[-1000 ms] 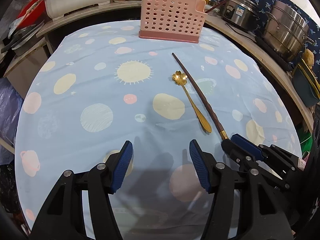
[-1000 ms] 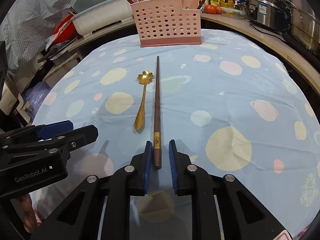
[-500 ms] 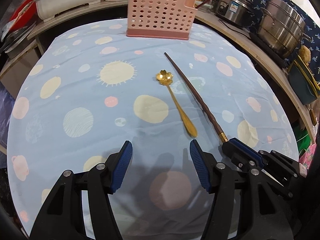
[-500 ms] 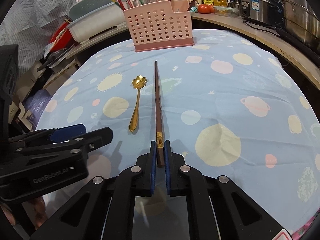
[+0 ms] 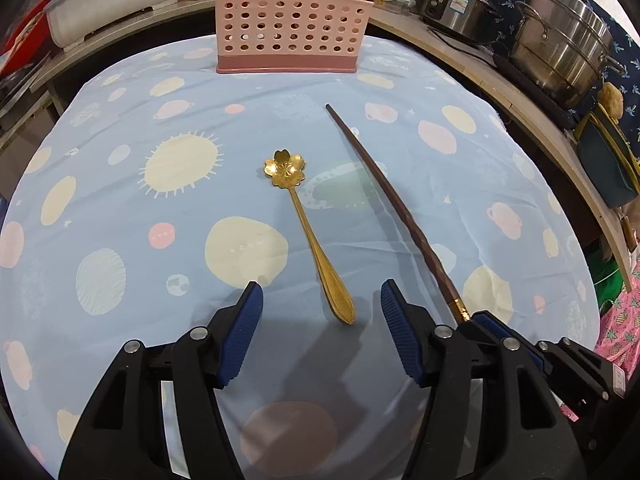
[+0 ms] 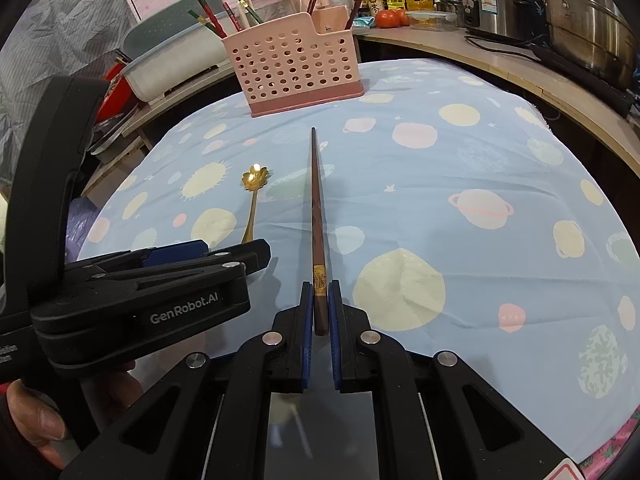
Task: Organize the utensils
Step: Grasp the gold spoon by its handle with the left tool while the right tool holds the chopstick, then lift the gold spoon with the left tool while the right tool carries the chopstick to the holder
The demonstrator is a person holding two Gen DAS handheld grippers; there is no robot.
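The counter (image 5: 120, 208) is covered by a light blue cloth printed with suns, planets and pastel discs. A pink perforated utensil basket (image 5: 286, 24) stands upright at the far edge of the cloth. A gold spoon (image 5: 308, 224) with a flower-shaped bowl lies flat near the middle, bowl toward the basket. Just beside it on the right is a dark brown chopstick (image 6: 317, 220), its thin tip pointing toward the basket, apart from the spoon.
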